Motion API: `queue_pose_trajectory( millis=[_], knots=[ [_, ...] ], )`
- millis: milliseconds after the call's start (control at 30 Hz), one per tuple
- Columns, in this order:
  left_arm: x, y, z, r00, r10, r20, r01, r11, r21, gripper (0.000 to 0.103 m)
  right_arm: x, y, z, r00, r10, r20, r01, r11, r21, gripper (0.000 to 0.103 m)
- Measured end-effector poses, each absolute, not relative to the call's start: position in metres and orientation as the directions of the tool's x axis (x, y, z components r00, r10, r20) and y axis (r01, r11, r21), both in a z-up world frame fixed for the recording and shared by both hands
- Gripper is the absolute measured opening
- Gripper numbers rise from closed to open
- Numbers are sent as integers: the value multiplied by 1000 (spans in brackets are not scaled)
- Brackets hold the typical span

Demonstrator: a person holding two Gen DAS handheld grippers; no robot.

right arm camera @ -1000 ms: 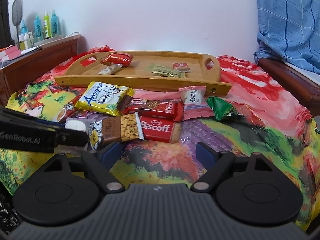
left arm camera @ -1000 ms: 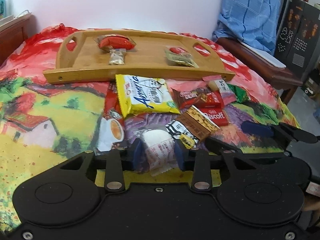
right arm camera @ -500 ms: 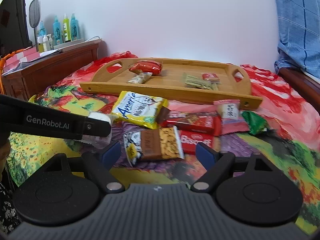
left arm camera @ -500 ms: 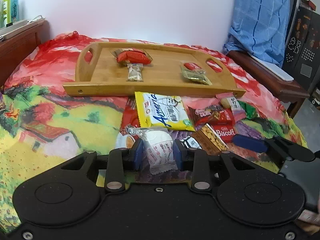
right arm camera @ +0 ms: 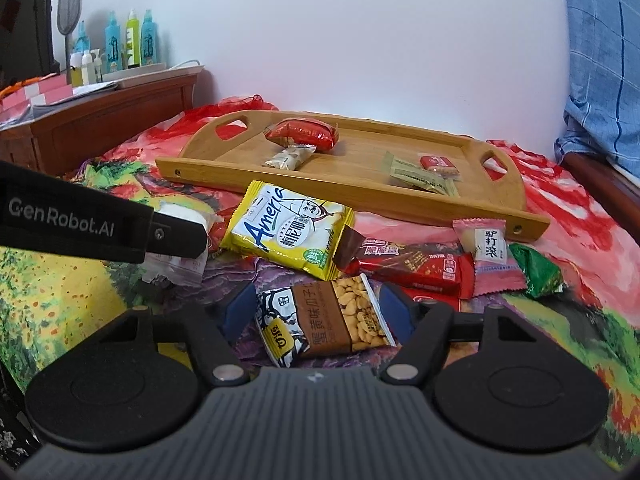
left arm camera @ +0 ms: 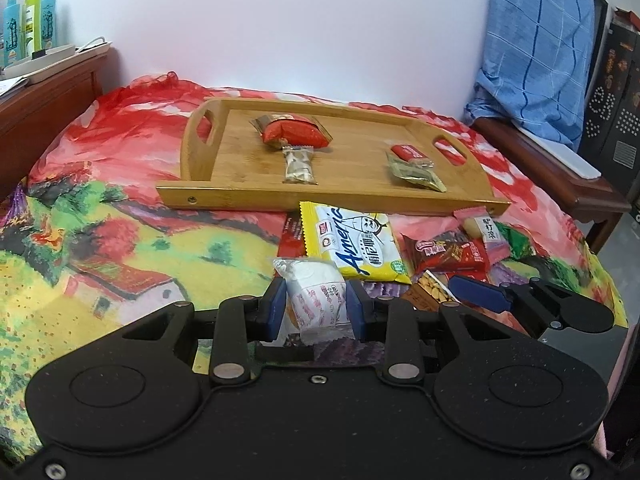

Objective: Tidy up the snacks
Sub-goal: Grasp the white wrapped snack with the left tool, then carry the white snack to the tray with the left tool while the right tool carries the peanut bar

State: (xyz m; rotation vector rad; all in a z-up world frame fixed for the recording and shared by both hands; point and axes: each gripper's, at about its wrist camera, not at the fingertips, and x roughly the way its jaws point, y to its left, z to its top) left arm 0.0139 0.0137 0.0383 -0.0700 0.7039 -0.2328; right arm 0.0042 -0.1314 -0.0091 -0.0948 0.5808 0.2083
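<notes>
A wooden tray [left arm camera: 240,197] [right arm camera: 360,196] lies at the back of the bed with a red snack [left arm camera: 294,133] and small packets on it. My left gripper [left arm camera: 316,306] is shut on a white wrapped snack [left arm camera: 316,296] [right arm camera: 180,216], held just above the bedspread. My right gripper [right arm camera: 318,311] has a brown peanut packet [right arm camera: 324,320] between its blue pads; its jaws are closing and the pads meet both ends of the packet. One right finger [left arm camera: 476,294] shows in the left wrist view beside that packet [left arm camera: 434,292]. A yellow packet [left arm camera: 356,242] [right arm camera: 288,232] lies in front of the tray.
Loose snacks lie right of the yellow packet: a red wafer bar [right arm camera: 408,266], a pink candy [right arm camera: 488,250], a green wrapper [right arm camera: 536,268]. A wooden dresser with bottles [right arm camera: 120,44] stands left. A blue checked cloth [left arm camera: 532,60] hangs over a bench [left arm camera: 552,176] on the right.
My right gripper slid left over the peanut packet and its jaws narrowed around it. My left gripper lifted the white snack a little and kept its grip.
</notes>
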Motion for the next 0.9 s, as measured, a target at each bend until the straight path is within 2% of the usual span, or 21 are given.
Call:
queue_pose_trajectory(
  millis=[300,433,467,900],
  knots=[
    [16,14,37,736,-226,-638,183,974,-135,29,16,-121,-13,817,166,-552,-282,950,-132,71],
    [15,14,36,735,-224,-641,185,974,-129,29,12,-124,-8,809,192,-555,-296,949,-103,66],
    [14,14,36,735,-223,-640,186,974,-127,29,10,-125,-6,809,196,-554,-296,950,-97,62],
    [16,19,44,749,-228,-622,187,974,-132,28,-9,-141,17,836,196,-513,-272,959,-76,62]
  ],
)
